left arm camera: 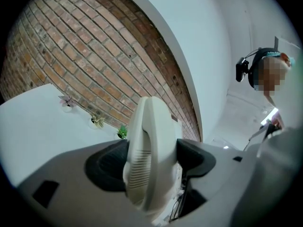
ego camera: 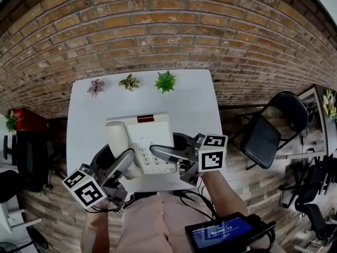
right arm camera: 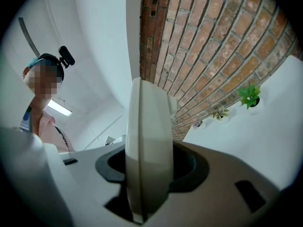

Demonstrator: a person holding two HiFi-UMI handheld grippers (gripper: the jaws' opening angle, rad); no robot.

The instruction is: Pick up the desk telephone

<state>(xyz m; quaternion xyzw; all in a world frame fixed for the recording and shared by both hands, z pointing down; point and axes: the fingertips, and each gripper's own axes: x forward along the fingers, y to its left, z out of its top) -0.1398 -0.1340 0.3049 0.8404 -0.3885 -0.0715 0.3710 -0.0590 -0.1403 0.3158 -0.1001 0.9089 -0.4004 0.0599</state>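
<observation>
Your left gripper (ego camera: 129,159) and right gripper (ego camera: 158,153) each clamp one side of the telephone (ego camera: 141,133), holding it above the white table (ego camera: 195,99).

Your head camera looks steeply down from above the near edge of the white table (ego camera: 196,101). It takes in the whole top, the three small plants (ego camera: 129,81) along its far edge and the brick wall (ego camera: 158,30) beyond. The camera on your left gripper (ego camera: 128,159) sits very close to the desk telephone (ego camera: 141,138), looking along the jaws from its left side, tilted, toward the far wall. The one on your right gripper (ego camera: 158,154) is set the same way on the right side. All three views share the telephone, plants, table and wall. Both gripper views also catch you at their edges.
</observation>
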